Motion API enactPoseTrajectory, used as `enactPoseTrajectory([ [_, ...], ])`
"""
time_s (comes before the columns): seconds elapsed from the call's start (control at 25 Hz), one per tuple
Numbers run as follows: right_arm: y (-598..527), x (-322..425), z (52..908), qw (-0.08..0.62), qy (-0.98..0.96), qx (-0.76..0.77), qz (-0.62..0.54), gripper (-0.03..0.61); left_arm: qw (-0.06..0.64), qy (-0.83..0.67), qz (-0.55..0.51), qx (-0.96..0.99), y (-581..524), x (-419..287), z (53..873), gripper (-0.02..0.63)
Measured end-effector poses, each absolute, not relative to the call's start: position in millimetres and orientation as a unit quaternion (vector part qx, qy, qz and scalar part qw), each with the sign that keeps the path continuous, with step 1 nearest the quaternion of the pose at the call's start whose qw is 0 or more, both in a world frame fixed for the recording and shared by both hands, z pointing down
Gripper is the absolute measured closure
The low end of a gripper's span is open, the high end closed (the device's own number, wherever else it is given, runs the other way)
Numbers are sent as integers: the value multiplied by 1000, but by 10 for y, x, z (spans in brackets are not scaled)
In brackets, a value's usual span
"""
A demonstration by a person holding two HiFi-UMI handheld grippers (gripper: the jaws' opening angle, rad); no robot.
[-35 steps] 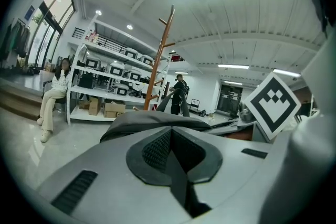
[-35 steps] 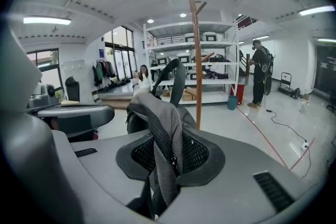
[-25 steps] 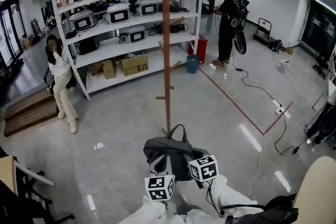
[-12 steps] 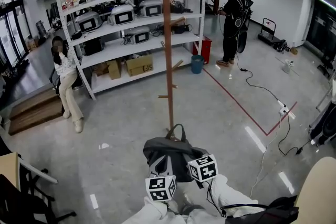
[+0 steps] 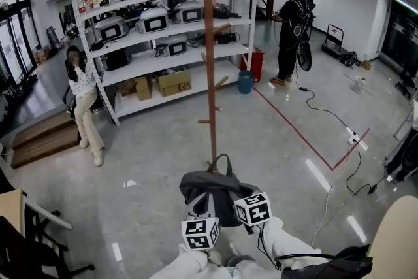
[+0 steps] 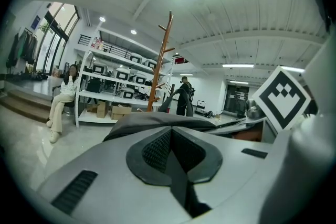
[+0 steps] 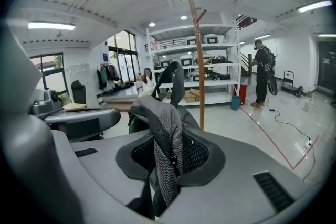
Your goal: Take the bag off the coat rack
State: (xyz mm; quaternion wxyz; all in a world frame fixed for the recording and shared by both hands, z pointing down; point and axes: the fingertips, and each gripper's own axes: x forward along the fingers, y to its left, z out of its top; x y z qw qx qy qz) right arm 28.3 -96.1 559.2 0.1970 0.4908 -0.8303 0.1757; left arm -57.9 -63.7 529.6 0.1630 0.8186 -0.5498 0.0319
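Observation:
The dark grey bag (image 5: 208, 186) hangs low in front of me, clear of the bare wooden coat rack (image 5: 209, 62) that stands just behind it on the floor. My right gripper (image 5: 236, 198) is shut on the bag's grey mesh strap (image 7: 164, 134), which runs down between its pads. My left gripper (image 5: 201, 216) holds the bag's near left side. In the left gripper view its jaws are together with a thin dark strip between them, and the bag's fabric (image 6: 157, 122) bulges right beyond the tips. The rack's pegs (image 7: 195, 13) carry nothing.
White shelving (image 5: 163, 23) with boxes and devices lines the back wall. A person sits at its left end (image 5: 81, 101) and another stands at the back right (image 5: 290, 29). A red floor line (image 5: 294, 131), a cable with a power strip (image 5: 349, 137) and a blue bin (image 5: 246, 80) are on the right.
The head view has shifted slightly. Both grippers and the bag stay in the same place below the rack.

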Motion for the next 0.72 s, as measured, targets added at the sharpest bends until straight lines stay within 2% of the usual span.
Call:
enactPoseTrajectory([
  [0.72, -1013, 394, 5566, 197, -825, 499, 177, 495, 160, -555, 26, 816, -685, -532, 5262, 612],
])
